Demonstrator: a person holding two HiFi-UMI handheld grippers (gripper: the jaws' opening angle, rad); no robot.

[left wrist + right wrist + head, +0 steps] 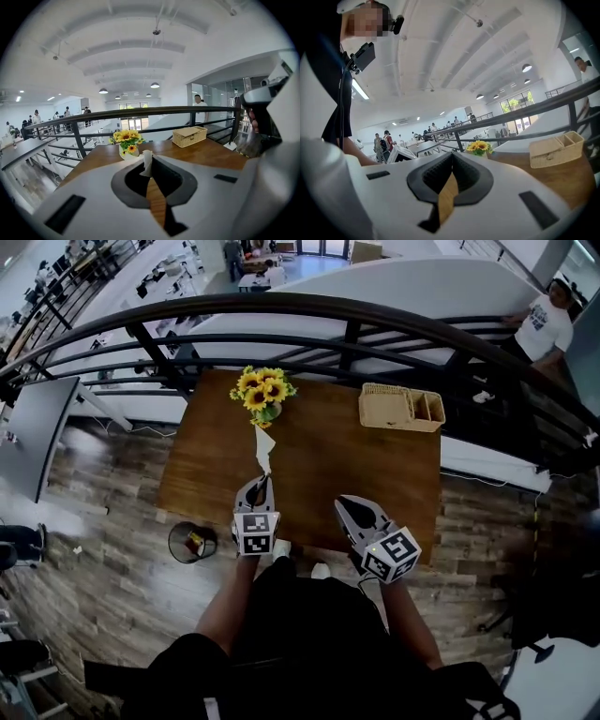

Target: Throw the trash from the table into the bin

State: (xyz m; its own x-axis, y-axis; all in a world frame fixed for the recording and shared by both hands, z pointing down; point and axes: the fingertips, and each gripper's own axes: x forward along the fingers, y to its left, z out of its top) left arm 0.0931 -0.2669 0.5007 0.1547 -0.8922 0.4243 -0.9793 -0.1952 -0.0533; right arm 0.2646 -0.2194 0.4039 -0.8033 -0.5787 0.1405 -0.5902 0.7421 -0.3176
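Wooden desk (309, 465) stands against a mezzanine railing, with the bin (172, 542) on the floor just off its near-left corner.

1. Tissue (265, 448): the only piece of trash in sight. Its near end is clamped in the left gripper (265, 478), whose jaws are pressed together on it. The free end sticks out past the tips toward the sunflowers (262, 390). It is held over the near-left part of the desk, not over the bin.
2. Right gripper (343, 503): beside the left one, over the near edge, jaws clenched with nothing between them.
3. Basket (403, 424): at the far right of the desk, apparently a fixture and not trash.
4. Bin: holds a small coloured item.

Status, as judged: the pick-up is complete. The carry across to the bin and the release are still to do. No other loose trash shows on the desk, so this is probably the last item.
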